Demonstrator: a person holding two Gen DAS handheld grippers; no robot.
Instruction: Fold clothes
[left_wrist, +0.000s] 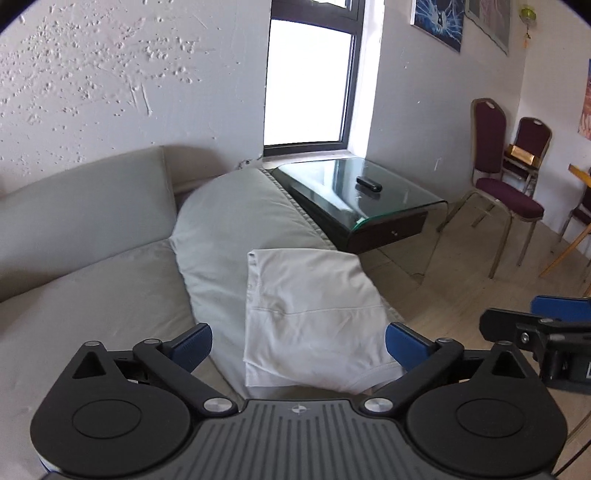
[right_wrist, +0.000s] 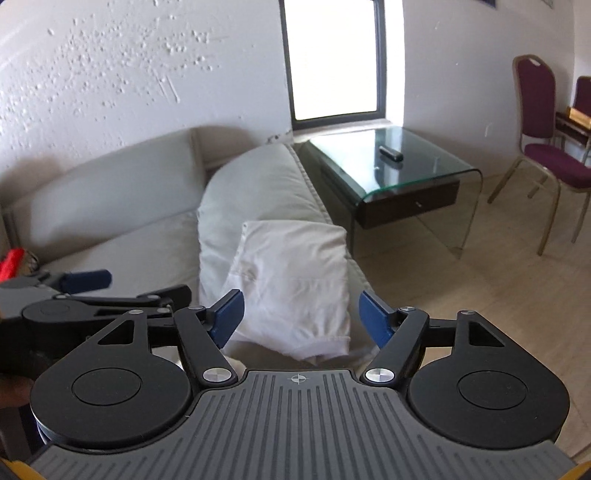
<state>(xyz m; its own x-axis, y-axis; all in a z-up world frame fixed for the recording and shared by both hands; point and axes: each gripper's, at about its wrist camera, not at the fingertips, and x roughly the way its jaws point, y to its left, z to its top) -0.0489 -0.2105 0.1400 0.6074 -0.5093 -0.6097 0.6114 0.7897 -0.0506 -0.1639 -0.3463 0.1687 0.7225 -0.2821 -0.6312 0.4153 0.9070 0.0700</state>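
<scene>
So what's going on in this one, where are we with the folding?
A person holds a two-finger tool in each hand over a grey sofa. A white garment lies folded into a compact rectangle on the sofa's seat cushion. The left tool and right tool are both open and hold nothing, with the garment just ahead of them. A glass side table with a remote stands beyond.
</scene>
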